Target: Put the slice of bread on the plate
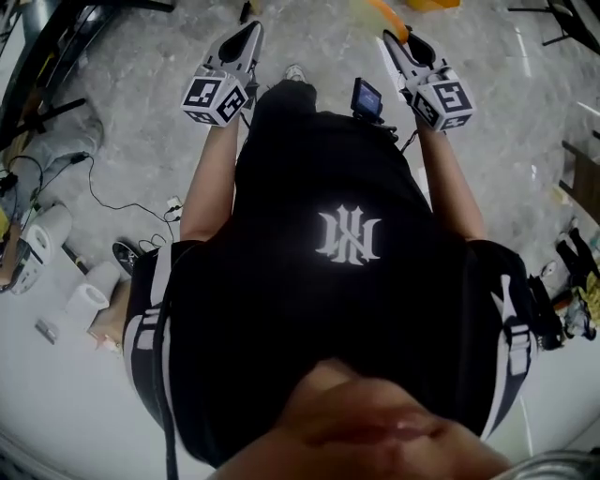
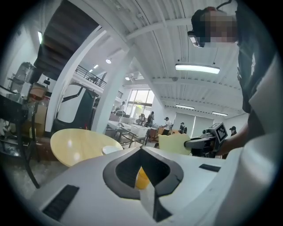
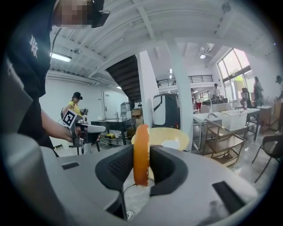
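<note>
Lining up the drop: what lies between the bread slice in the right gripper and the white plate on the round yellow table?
Right gripper view: only bare yellow tabletop shows between the orange-crusted bread slice and the white plate.

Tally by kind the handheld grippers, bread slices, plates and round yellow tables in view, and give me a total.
Grippers: 2 (left gripper, right gripper)
Slice of bread: 1
Plate: 1
Round yellow table: 1
Total: 5
</note>
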`<control>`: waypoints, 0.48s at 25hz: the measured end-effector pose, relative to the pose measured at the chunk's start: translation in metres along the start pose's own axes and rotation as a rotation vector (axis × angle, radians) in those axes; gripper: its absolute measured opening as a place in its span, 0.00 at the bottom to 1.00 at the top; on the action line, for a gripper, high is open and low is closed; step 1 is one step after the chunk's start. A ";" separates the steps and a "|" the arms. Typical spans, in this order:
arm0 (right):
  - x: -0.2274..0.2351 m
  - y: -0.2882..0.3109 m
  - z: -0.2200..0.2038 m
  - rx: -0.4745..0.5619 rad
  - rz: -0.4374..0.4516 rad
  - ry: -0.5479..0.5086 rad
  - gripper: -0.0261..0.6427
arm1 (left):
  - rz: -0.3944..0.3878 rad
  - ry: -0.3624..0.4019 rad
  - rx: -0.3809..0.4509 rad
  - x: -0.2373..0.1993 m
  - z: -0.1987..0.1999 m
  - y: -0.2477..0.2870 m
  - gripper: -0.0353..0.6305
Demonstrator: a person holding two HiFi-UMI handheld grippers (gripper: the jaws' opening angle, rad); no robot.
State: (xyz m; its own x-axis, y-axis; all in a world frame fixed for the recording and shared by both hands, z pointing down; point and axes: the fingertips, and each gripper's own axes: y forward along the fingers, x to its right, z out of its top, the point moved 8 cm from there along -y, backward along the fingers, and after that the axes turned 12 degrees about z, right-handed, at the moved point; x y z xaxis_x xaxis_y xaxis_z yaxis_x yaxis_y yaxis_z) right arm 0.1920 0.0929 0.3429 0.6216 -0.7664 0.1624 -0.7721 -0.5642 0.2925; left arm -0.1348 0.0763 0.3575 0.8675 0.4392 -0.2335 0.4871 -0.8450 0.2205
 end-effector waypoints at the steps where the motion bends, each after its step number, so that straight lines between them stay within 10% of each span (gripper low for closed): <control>1: 0.006 0.010 0.005 0.002 -0.010 0.006 0.18 | -0.008 -0.002 0.001 -0.009 0.005 0.009 0.07; 12: 0.042 0.083 0.057 0.000 -0.117 0.014 0.18 | -0.102 -0.064 -0.046 -0.095 0.008 0.074 0.07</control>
State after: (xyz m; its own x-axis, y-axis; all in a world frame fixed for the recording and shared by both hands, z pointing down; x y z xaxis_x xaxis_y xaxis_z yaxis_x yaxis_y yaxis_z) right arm 0.1468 -0.0037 0.3207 0.7096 -0.6904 0.1405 -0.6938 -0.6499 0.3103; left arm -0.1820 -0.0301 0.3887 0.8056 0.5008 -0.3166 0.5783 -0.7811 0.2357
